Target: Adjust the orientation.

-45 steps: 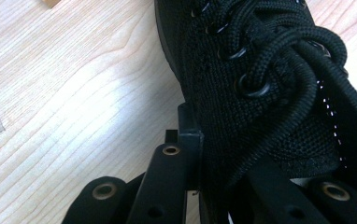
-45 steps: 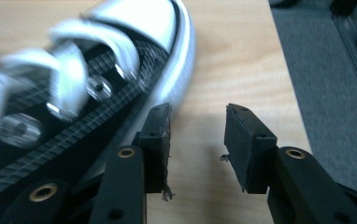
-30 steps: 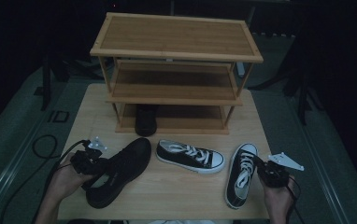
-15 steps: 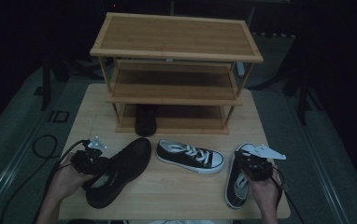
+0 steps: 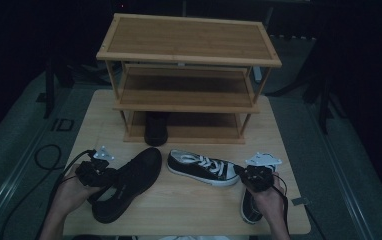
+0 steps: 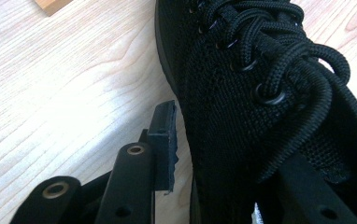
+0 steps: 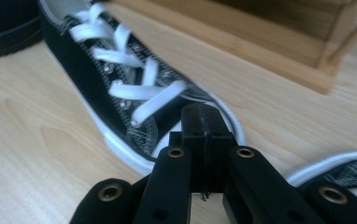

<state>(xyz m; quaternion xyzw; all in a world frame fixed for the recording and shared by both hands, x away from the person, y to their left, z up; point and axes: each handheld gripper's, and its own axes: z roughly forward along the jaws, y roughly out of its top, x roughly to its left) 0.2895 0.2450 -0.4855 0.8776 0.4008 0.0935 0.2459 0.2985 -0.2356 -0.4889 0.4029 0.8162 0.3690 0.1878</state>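
Item, left side of the table [image 5: 189, 210]: we hold the left gripper [image 5: 95, 174] with its jaws apart astride the collar of the black knit shoe [image 5: 129, 180], which lies flat before the bamboo rack [image 5: 189, 55]; they have just been opening around it. Item, right: the right gripper [image 5: 257, 176], jaws together and empty, points at the heel of the canvas sneaker [image 5: 201, 167] lying mid-table. We judge the grasp under way; next, the left jaws must clamp the collar, then lift toward a shelf.

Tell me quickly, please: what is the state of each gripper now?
Left gripper: fingers around the side of the black mesh shoe; a grip cannot be told.
Right gripper: closed, holding nothing, at the heel of the black-and-white sneaker.
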